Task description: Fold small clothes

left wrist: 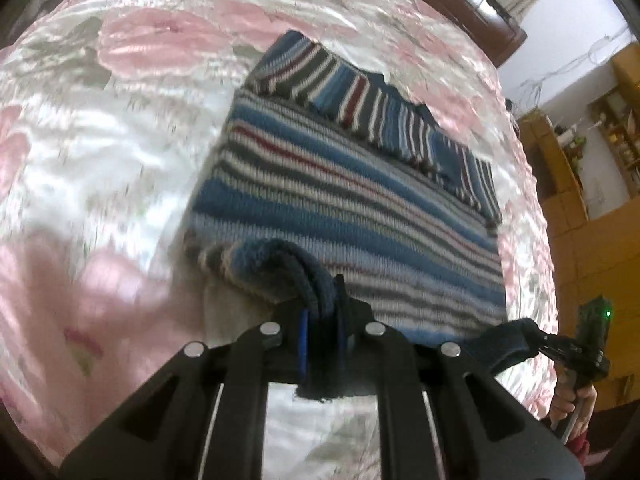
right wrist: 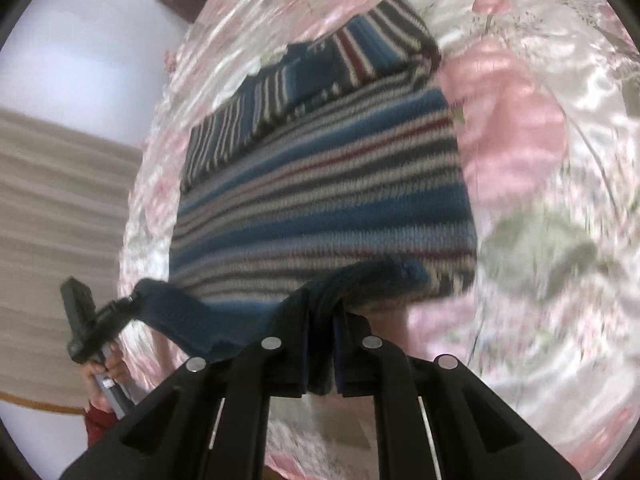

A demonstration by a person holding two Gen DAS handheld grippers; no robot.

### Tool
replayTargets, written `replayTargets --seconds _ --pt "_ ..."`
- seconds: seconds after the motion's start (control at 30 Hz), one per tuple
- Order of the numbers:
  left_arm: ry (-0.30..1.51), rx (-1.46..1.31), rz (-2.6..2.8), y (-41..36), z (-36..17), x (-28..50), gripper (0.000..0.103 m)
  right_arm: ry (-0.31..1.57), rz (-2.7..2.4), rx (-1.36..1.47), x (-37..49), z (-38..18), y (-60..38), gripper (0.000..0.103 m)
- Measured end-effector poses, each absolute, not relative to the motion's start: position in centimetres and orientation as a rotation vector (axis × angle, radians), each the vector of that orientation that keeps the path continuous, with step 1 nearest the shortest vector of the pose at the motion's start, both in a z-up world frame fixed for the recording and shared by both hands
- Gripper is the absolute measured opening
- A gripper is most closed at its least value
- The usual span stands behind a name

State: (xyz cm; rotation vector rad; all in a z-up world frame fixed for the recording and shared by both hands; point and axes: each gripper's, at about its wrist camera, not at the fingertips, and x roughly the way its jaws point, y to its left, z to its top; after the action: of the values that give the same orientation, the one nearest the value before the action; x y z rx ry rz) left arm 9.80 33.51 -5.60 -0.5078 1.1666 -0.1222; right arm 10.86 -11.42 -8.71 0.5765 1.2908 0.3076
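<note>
A small striped knit sweater [left wrist: 340, 184] in blue, grey, white and dark red lies on a pink and white floral satin bedspread [left wrist: 100, 128]. Its sleeves are folded across the far end. My left gripper [left wrist: 320, 312] is shut on the left corner of the sweater's dark blue hem, lifted off the bed. My right gripper [right wrist: 322, 312] is shut on the hem's right corner. Each view shows the other gripper: the right gripper [left wrist: 536, 336] at the right edge, the left gripper [right wrist: 128, 302] at the lower left, both clamped on the hem. The sweater [right wrist: 320, 184] stretches away from both.
The bedspread [right wrist: 540, 160] covers the bed all around the sweater. A dark wooden headboard [left wrist: 480, 8] stands at the far end. Wooden shelves and boxes [left wrist: 580, 184] sit off the bed's right side. A person's hand [right wrist: 108, 364] holds the left gripper's handle.
</note>
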Motion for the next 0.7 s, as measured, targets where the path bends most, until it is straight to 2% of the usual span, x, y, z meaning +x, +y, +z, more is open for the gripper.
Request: replayTargets --seconds 0.2,0.43,0.6,0.7 --pt "1.161 -0.514 -0.108 33.7 -6.9 15.7 0.010 1.306 0.279 0.623 16.8 -9.4 -12.5 0.009" --pt "1.231 -0.522 -0.065 33.5 -11.2 21.9 0.014 1.374 0.231 0.668 22.7 -13.4 -13.1 0.009" --pt "1.287 -0.576 -0.067 33.9 -13.3 23.1 0.018 1.419 0.224 0.675 24.3 -15.5 -13.2 0.017" --pt "1.276 -0.642 -0.109 34.9 -12.3 22.9 0.035 1.408 0.251 0.682 24.2 -15.0 -13.6 0.020"
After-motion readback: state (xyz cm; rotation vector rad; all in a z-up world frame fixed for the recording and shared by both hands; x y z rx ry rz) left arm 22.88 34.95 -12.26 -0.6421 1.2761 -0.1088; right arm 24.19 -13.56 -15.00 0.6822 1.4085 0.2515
